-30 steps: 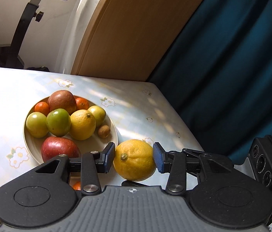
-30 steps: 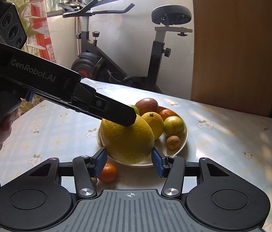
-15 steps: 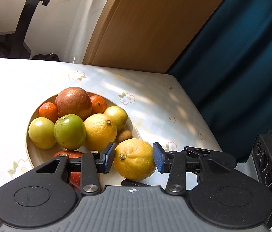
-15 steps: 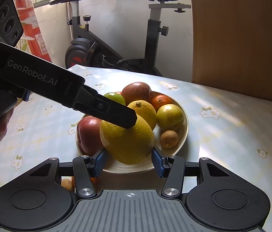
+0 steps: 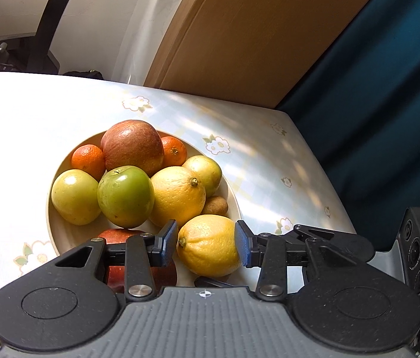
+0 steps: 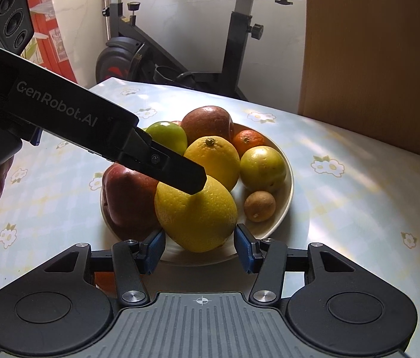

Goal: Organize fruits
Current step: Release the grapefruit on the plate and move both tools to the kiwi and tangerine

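A yellow lemon (image 5: 208,246) sits between the blue pads of my left gripper (image 5: 207,246), which is shut on it. In the right wrist view the same lemon (image 6: 196,214) hangs low over the near rim of the cream plate (image 6: 290,185). The left gripper's finger lies across its top. My right gripper (image 6: 199,249) flanks the lemon's lower part, and its pads look pressed against it. The plate (image 5: 60,238) holds several fruits: a red apple (image 5: 132,149), a green apple (image 5: 125,200), a big yellow citrus (image 5: 178,200), tangerines and a small brown fruit (image 5: 215,205). I cannot tell whether the lemon rests on the plate.
A small tangerine (image 6: 104,280) lies on the flowered tablecloth (image 6: 359,208) beside the plate, under my right gripper. An exercise bike (image 6: 233,29) and a wooden panel (image 6: 373,59) stand behind the table. A blue curtain (image 5: 388,89) hangs past its right edge.
Both grippers have come down and forward with the lemon. It now sits over the plate's near rim, and the plate looks larger and closer.
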The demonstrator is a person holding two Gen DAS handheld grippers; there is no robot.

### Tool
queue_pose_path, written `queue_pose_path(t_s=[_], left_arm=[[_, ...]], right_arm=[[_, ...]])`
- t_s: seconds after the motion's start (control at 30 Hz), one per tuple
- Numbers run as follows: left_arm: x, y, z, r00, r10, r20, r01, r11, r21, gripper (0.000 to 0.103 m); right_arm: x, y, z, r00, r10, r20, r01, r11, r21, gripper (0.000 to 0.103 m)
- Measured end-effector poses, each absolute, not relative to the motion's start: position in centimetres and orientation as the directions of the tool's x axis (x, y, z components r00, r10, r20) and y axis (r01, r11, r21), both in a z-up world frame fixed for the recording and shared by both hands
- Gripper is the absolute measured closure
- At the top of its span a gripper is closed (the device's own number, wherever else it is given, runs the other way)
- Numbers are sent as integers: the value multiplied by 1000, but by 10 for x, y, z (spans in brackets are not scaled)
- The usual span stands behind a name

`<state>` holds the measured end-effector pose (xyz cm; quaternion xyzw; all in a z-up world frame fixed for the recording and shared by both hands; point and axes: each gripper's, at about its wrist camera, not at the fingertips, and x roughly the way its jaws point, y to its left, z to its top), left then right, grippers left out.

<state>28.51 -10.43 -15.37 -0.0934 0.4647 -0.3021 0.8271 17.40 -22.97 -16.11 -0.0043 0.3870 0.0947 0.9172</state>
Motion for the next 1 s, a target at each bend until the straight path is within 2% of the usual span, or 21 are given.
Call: queue_pose_path(t_s=[0.27, 0.6, 1.0], left_arm=[[271, -94, -138, 458, -566, -685, 434, 815, -383, 59], [224, -68, -131, 503, -555, -663, 502, 812, -299, 59], [189, -63, -172, 419, -542, -729, 557, 787, -265, 59]], right_arm=[[165, -219, -155, 703, 116, -702, -149, 989, 14, 49], [128, -221, -147, 746, 167, -645, -129, 986, 106, 57], [108, -203, -165, 749, 168, -640, -97, 985, 144, 63]])
